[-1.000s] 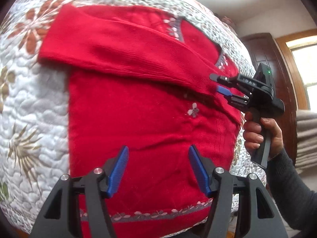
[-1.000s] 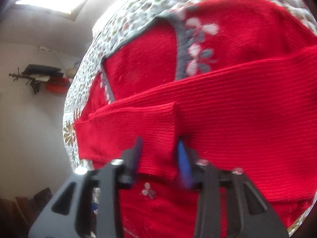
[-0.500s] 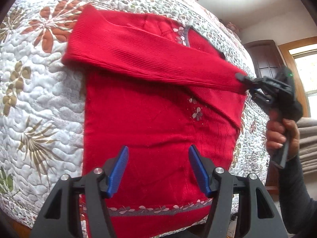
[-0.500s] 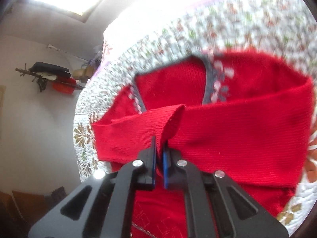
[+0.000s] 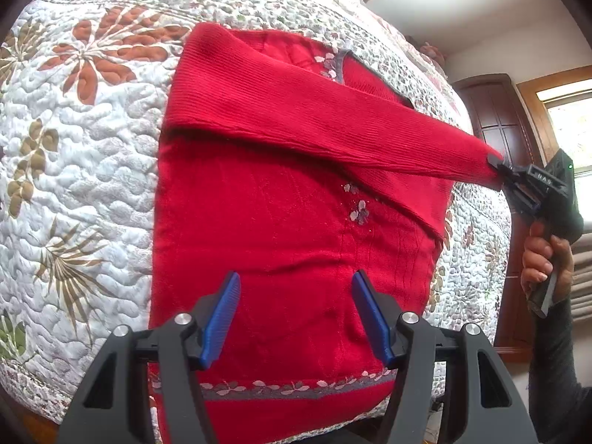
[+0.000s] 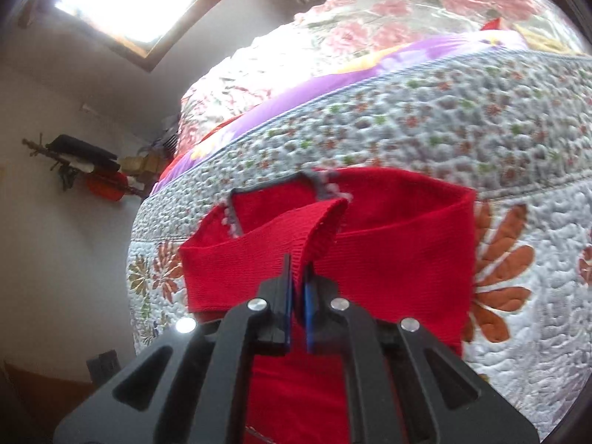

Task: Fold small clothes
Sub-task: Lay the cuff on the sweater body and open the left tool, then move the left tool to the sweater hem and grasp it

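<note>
A small red sweater [image 5: 281, 236] with grey floral trim lies flat on a quilted bedspread [image 5: 74, 185]. One sleeve [image 5: 333, 125] is stretched across the chest toward the right and lifted off the body. My right gripper [image 5: 497, 164] is shut on that sleeve's cuff [image 6: 314, 236], held by a hand at the bed's right side. My left gripper [image 5: 296, 314] hangs open over the sweater's lower part, above the hem band [image 5: 296, 388], holding nothing. In the right wrist view the sweater's neckline [image 6: 281, 188] shows behind the pinched cuff.
The floral quilt [image 6: 481, 118] covers the bed, with a purple and pink blanket [image 6: 407, 51] behind it. A dark wooden door [image 5: 499, 111] and a window stand to the right. A wall rack [image 6: 81, 162] with items hangs at the left.
My right gripper closed on the sleeve cuff and pulled it rightward and up, stretching the sleeve past the sweater's right edge. The left gripper stayed open while its view drew back.
</note>
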